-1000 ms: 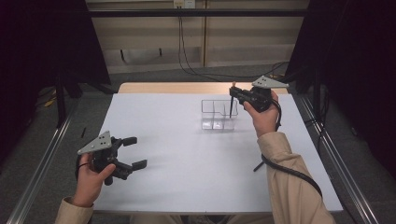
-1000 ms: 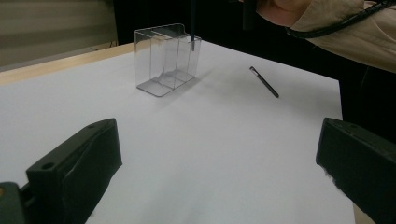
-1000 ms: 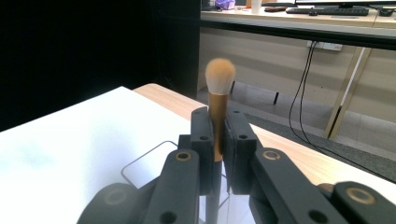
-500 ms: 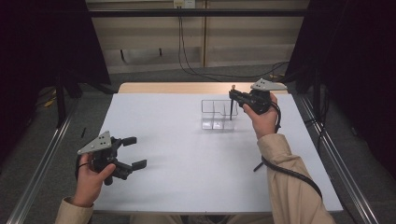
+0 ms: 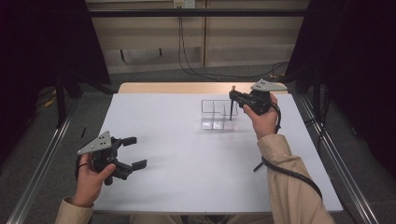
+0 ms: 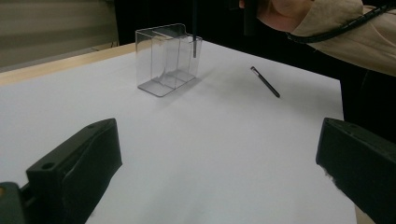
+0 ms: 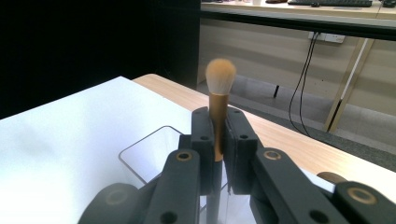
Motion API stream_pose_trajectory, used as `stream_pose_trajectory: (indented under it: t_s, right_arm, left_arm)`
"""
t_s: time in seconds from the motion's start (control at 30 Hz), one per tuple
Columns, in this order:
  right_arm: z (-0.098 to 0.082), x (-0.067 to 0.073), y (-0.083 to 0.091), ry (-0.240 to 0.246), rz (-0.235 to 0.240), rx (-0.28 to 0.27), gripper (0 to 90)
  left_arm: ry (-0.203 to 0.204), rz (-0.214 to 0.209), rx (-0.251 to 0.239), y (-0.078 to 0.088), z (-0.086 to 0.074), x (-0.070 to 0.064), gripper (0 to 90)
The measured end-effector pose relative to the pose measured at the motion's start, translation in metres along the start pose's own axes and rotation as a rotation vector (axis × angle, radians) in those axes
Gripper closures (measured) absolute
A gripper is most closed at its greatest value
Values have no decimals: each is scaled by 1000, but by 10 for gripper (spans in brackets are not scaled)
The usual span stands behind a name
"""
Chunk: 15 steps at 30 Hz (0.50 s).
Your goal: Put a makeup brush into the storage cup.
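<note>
Between the right tool's (image 7: 217, 154) clamped jaws, a makeup brush (image 7: 219, 100) hangs upright, handle tip unchanged inside the clear organizer (image 5: 218, 114); release remains. Left tool (image 5: 133, 151) open.

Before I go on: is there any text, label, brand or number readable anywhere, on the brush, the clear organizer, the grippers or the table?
None readable.
Makeup brush, in the right hand-held gripper: plain ferrule, no print.
Clear organizer: no label.
Left hand-held gripper and its grey plate: no markings.
White table and the dark stick lying on it: blank.
Wall socket: too small to read.
</note>
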State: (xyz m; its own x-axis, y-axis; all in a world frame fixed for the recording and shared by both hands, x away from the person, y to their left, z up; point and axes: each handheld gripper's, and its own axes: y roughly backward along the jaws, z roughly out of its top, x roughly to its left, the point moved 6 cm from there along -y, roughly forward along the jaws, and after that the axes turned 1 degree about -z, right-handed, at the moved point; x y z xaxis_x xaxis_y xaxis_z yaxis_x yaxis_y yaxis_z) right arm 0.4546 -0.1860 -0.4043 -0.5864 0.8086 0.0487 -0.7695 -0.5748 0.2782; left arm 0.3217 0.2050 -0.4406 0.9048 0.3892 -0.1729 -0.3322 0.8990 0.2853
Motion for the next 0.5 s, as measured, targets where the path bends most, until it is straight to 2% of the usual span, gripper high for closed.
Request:
stream_pose_trajectory:
  t_s: [0.1,0.23,0.43,0.5]
  right_arm:
    - [0,0,0,-9,1,-2,800]
    - [0,-1,1,-30,-28,-9,516]
    - [3,1,4,-48,-35,-18,299]
    - [3,2,6,-61,-35,-21,256]
  left_arm:
    - [1,1,2,0,0,0,0]
    - [0,3,2,0,0,0,0]
    - [1,4,2,0,0,0,0]
    - [0,2,2,-1,0,0,0]
